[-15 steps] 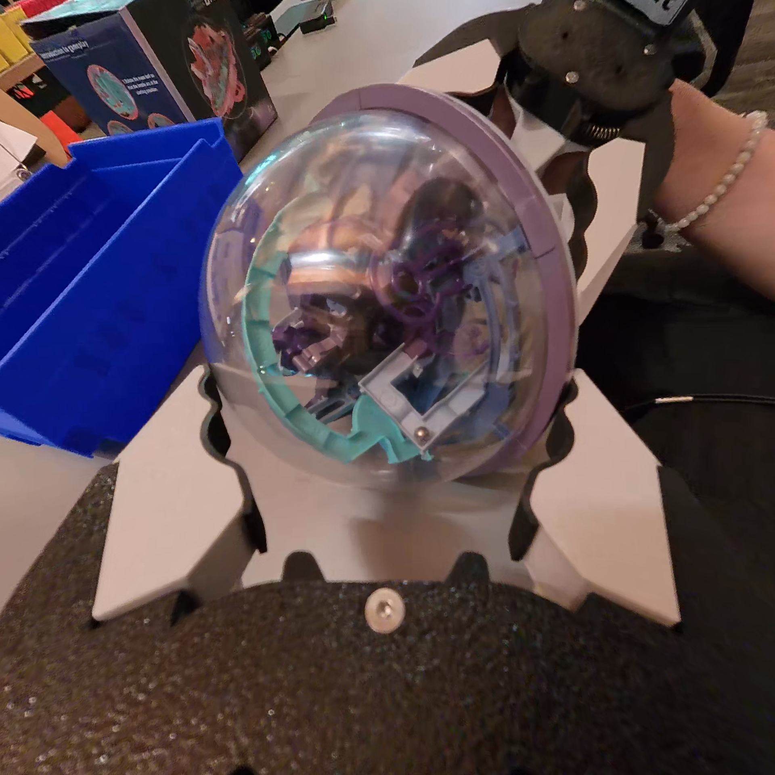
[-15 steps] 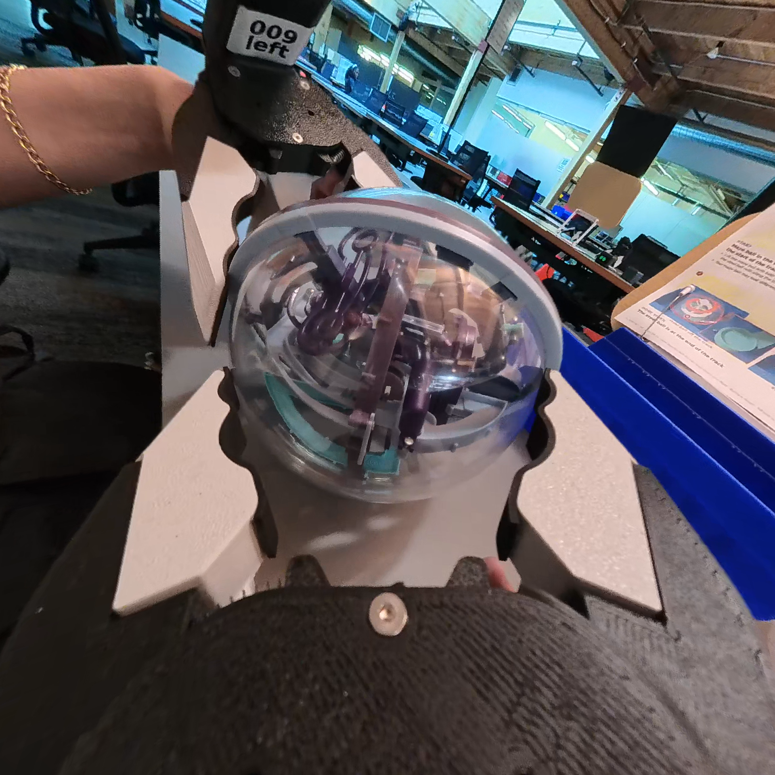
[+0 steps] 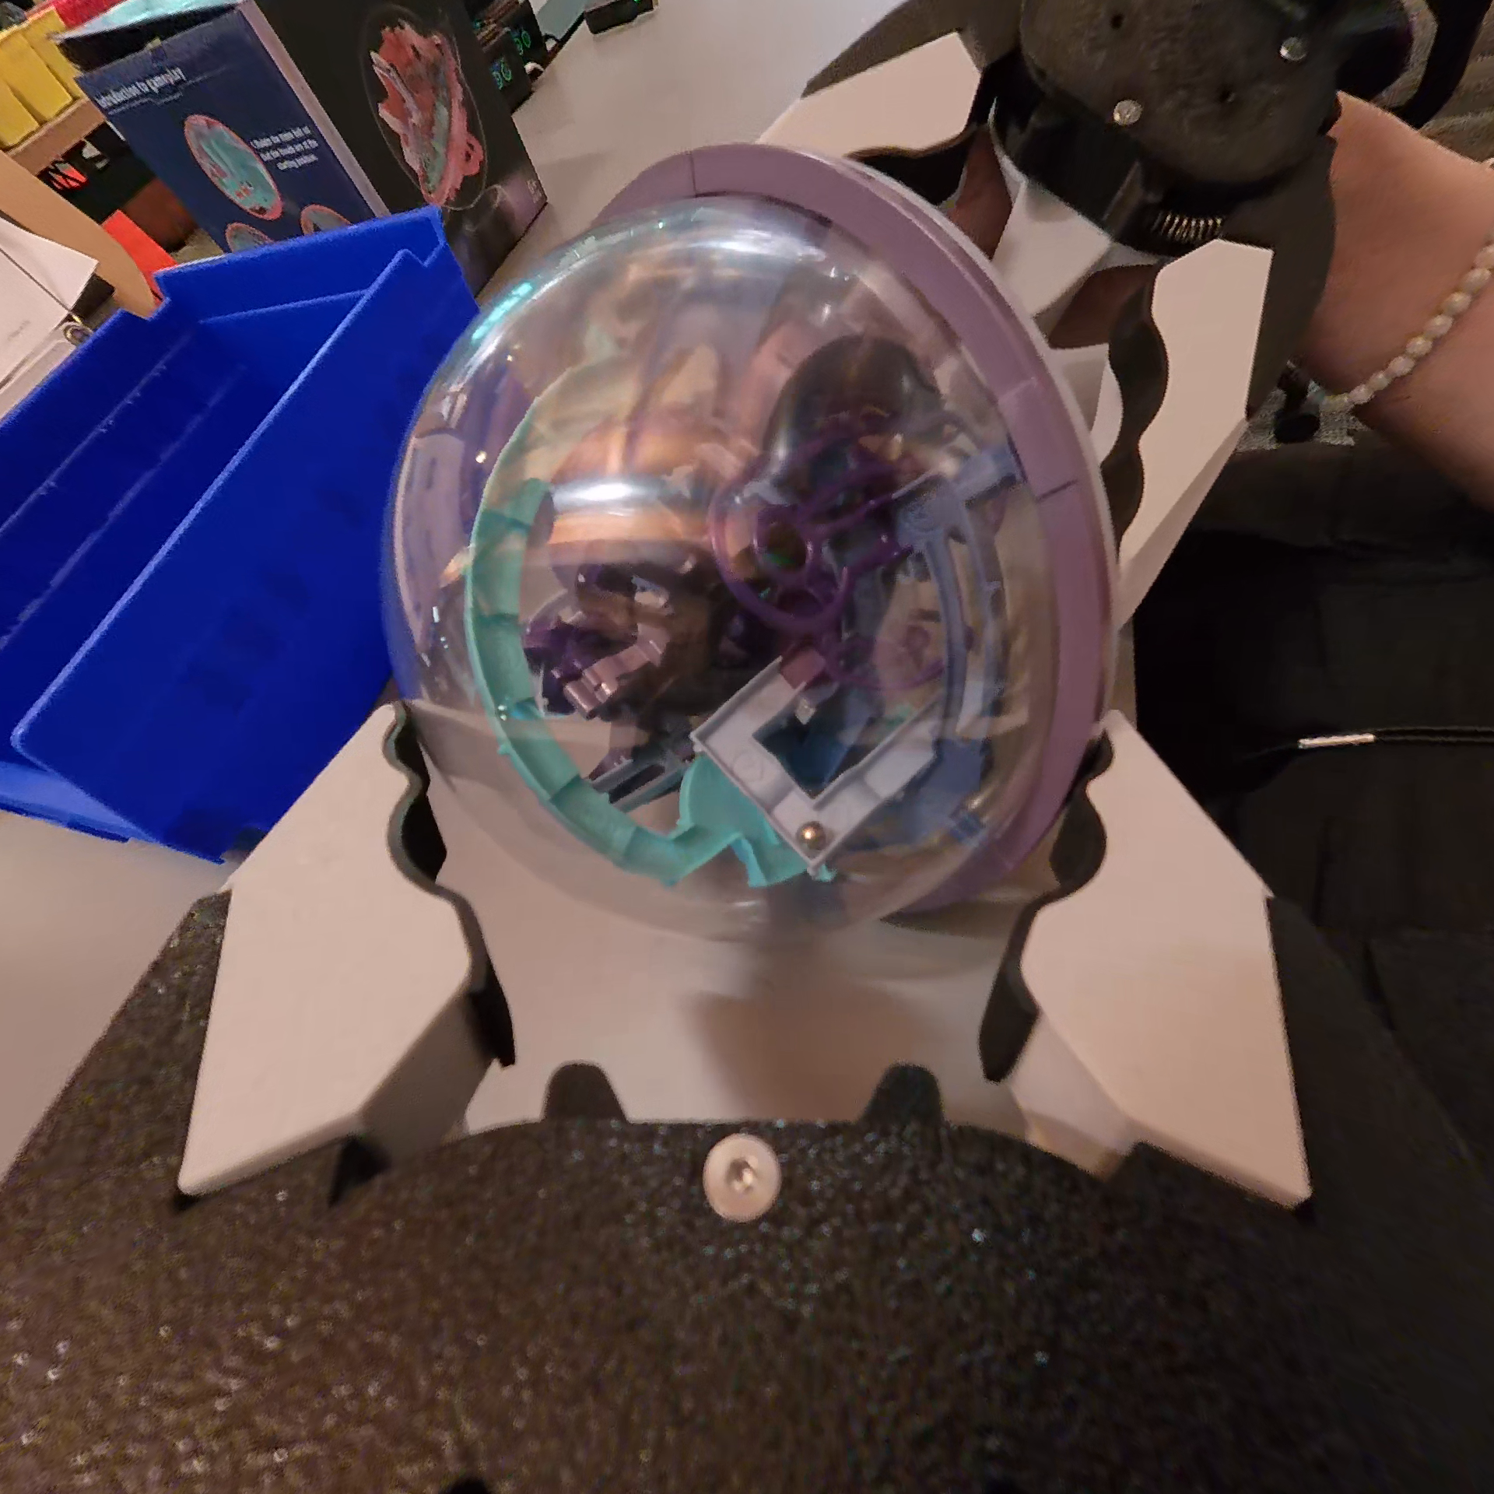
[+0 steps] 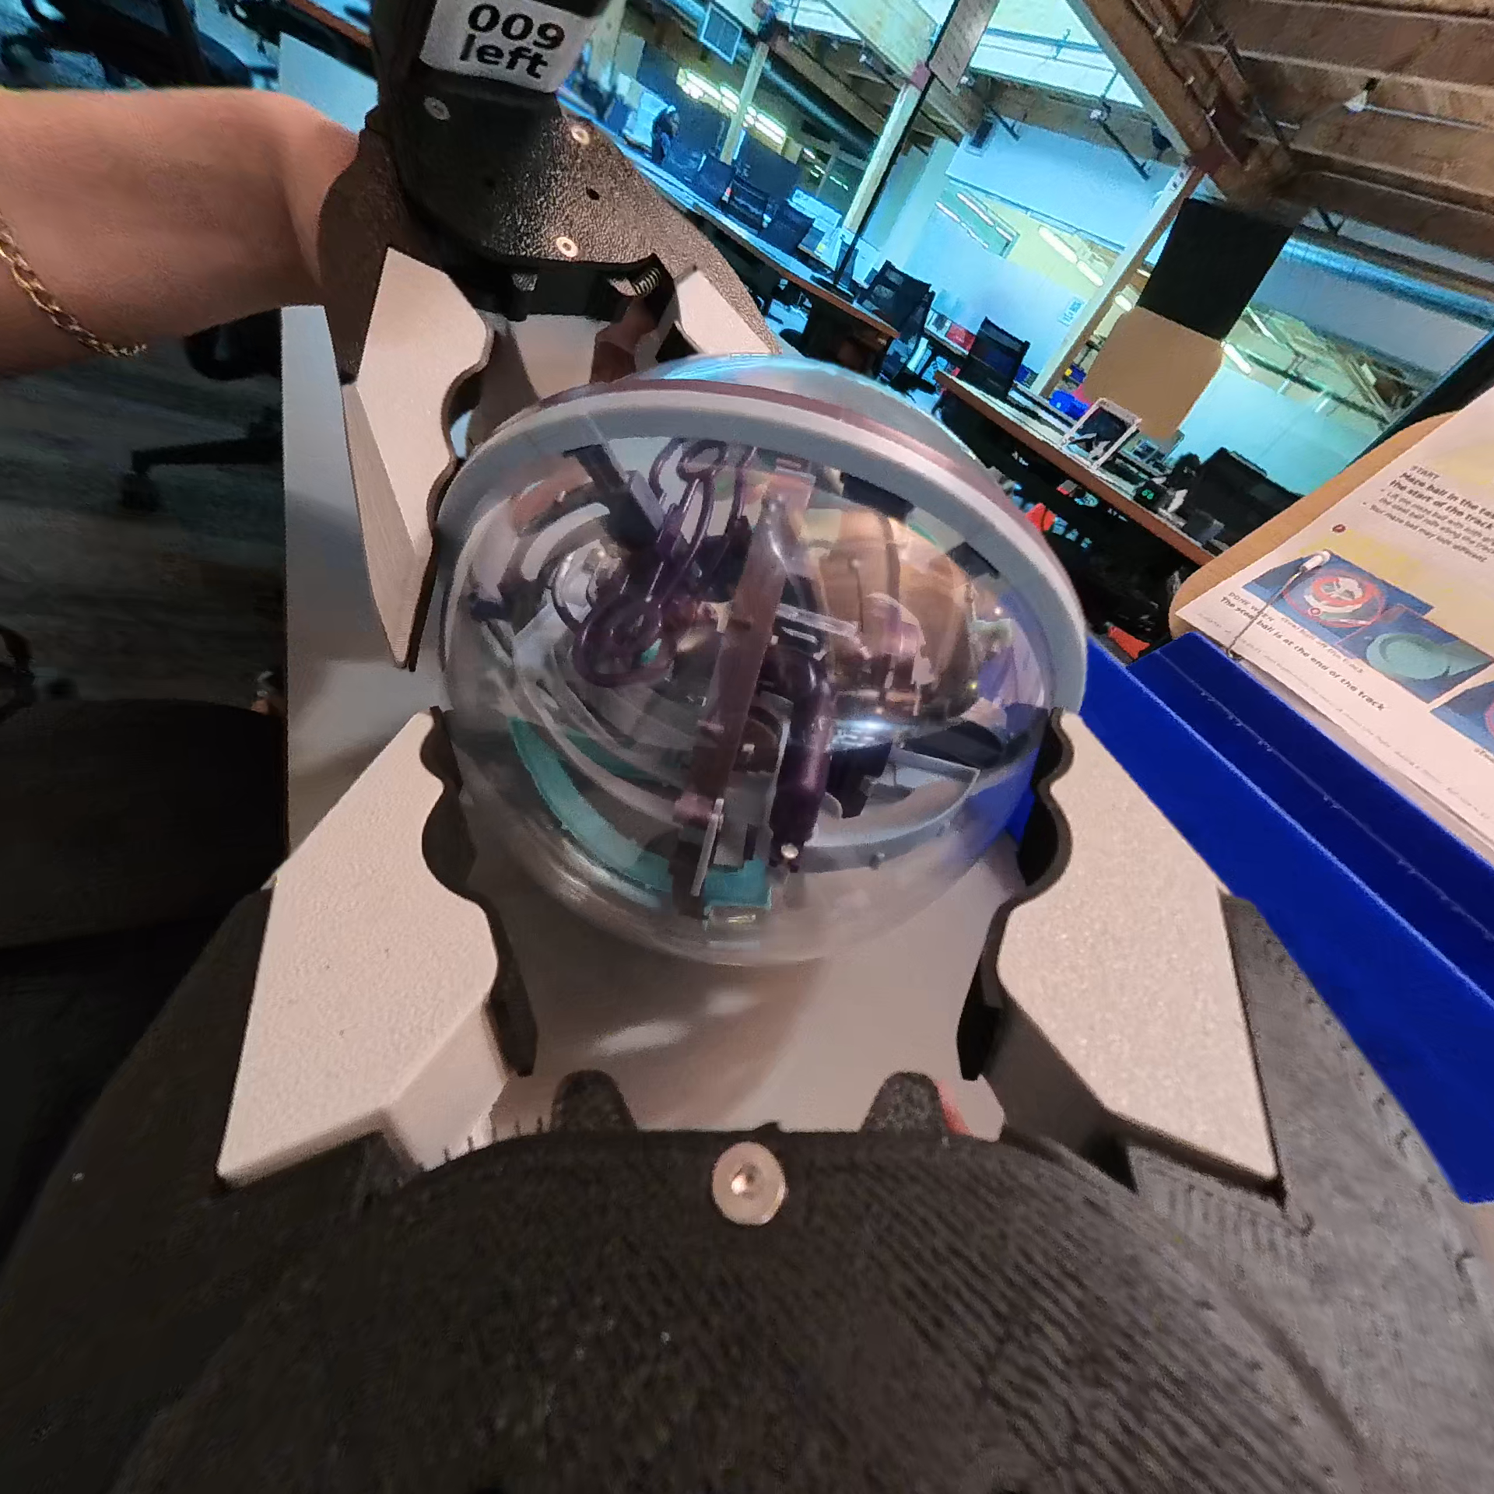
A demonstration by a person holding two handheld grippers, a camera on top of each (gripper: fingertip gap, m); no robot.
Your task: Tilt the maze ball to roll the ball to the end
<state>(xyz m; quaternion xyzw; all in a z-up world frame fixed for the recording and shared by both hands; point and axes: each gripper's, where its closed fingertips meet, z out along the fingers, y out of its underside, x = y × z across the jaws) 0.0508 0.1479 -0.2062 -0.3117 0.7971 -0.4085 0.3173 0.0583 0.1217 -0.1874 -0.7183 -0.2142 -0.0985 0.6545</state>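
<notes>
Both grippers wide, pads pressed on maze ball (image 3: pixel 752 550) from opposite sides: left gripper (image 3: pixel 748 800) on clear dome, right gripper (image 4: pixel 744 776) on other half. Ball held off table (image 3: pixel 703 89), just beside blue bin (image 3: pixel 210 517). Steel ball (image 3: pixel 815 833) sits low, at corner of grey track. I judge tilt step under way, end not reached. Next: I need slow, small joint tilt; jerk risks ball dropping off track.
</notes>
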